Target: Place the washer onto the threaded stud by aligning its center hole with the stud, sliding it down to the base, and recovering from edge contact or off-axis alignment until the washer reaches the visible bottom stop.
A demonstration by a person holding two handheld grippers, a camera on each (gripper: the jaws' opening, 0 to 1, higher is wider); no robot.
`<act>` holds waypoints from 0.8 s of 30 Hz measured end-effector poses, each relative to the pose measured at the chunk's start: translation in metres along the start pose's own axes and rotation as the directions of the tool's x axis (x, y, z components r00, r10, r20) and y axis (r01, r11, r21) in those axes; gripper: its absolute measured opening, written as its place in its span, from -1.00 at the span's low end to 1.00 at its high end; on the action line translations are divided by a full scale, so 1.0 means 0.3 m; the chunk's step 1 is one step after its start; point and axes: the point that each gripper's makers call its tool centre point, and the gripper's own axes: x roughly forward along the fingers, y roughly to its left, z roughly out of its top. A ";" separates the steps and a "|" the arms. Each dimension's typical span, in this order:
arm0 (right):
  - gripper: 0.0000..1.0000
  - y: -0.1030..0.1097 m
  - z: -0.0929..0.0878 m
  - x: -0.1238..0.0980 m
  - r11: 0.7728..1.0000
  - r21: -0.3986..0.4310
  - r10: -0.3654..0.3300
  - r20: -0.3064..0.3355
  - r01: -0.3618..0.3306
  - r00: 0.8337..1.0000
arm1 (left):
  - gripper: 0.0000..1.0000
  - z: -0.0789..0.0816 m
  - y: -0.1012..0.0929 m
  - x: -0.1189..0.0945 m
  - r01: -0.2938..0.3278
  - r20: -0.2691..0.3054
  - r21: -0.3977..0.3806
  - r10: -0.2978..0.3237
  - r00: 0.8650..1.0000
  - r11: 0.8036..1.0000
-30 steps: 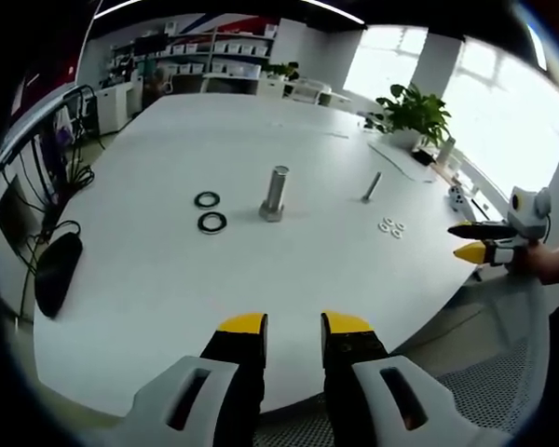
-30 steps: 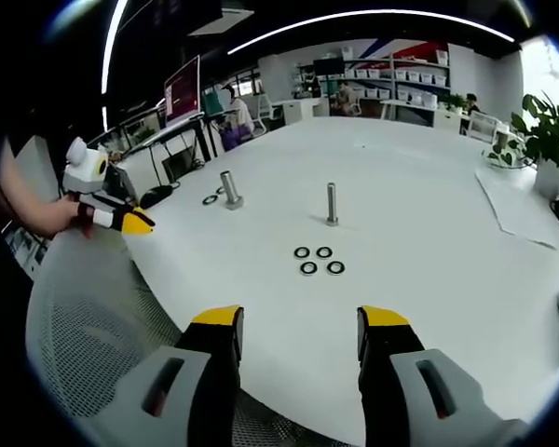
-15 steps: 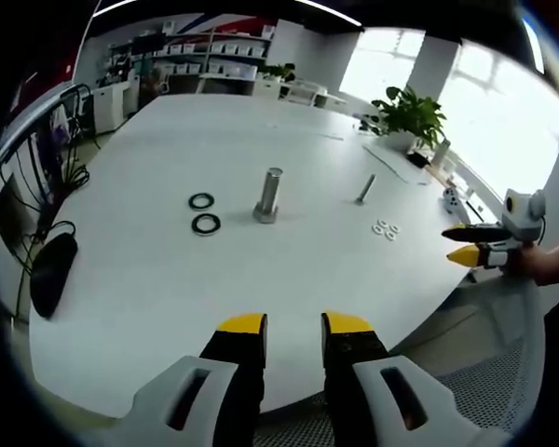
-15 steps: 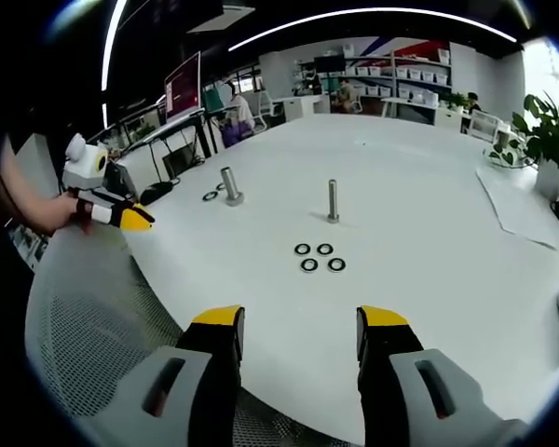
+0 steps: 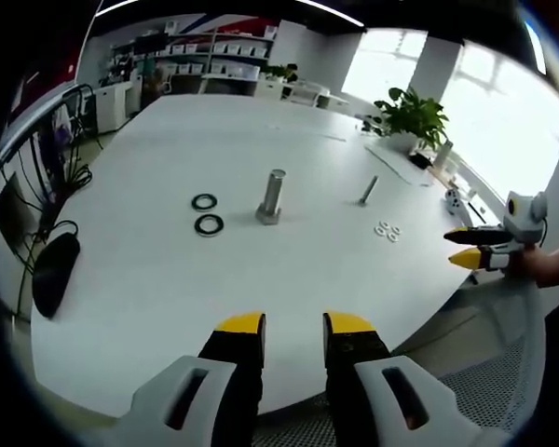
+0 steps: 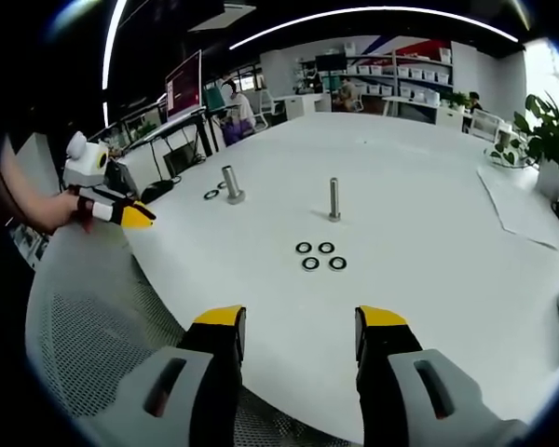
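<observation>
On the white round table (image 5: 168,279) a thick threaded stud (image 5: 272,197) stands upright, with two large black washers (image 5: 206,213) lying flat to its left. A thinner stud (image 5: 369,190) stands further right, small washers (image 5: 388,229) beside it. My left gripper (image 5: 293,326) hovers at the near table edge, open a little, nothing between its jaws. In the right gripper view the thin stud (image 6: 334,199) stands behind several small washers (image 6: 320,255), and the thick stud (image 6: 230,184) is further left. My right gripper (image 6: 300,321) is open wide and empty, short of the washers.
A potted plant (image 5: 412,114) and a paper sheet (image 5: 401,163) sit at the table's far right. A dark object (image 5: 54,270) with cables lies off the left edge. A mesh chair back (image 6: 84,354) curves below the table rim. Shelves line the far wall.
Both views have drifted only slightly with the hands. The studs and washers lie where they were, and both grippers stay open and empty.
</observation>
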 end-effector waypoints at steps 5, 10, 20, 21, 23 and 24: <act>0.00 -0.004 0.003 -0.001 1.000 0.000 -0.002 0.006 0.002 1.000 | -0.53 0.001 0.000 0.000 0.000 -0.005 0.010 0.000 1.000 1.000; 0.00 -0.005 0.008 -0.004 1.000 0.001 -0.003 0.011 0.003 1.000 | -0.49 0.003 0.008 0.002 -0.002 -0.012 -0.003 0.002 1.000 1.000; 0.00 -0.010 0.010 -0.006 1.000 0.008 -0.007 0.016 0.007 1.000 | -0.55 0.020 0.062 0.003 -0.038 -0.028 0.037 0.039 0.999 0.999; 0.00 -0.011 0.010 -0.006 1.000 0.009 -0.007 0.016 0.007 1.000 | -0.55 0.024 0.069 0.004 -0.037 -0.029 0.029 0.037 0.999 0.999; 0.00 -0.012 0.011 -0.007 1.000 0.013 -0.008 0.018 0.007 1.000 | -0.52 0.035 0.082 0.008 -0.034 -0.028 0.006 0.034 0.999 0.999; 0.00 -0.012 0.011 -0.007 1.000 0.013 -0.008 0.018 0.008 1.000 | -0.51 0.041 0.089 0.010 -0.035 -0.026 0.004 0.035 0.999 0.999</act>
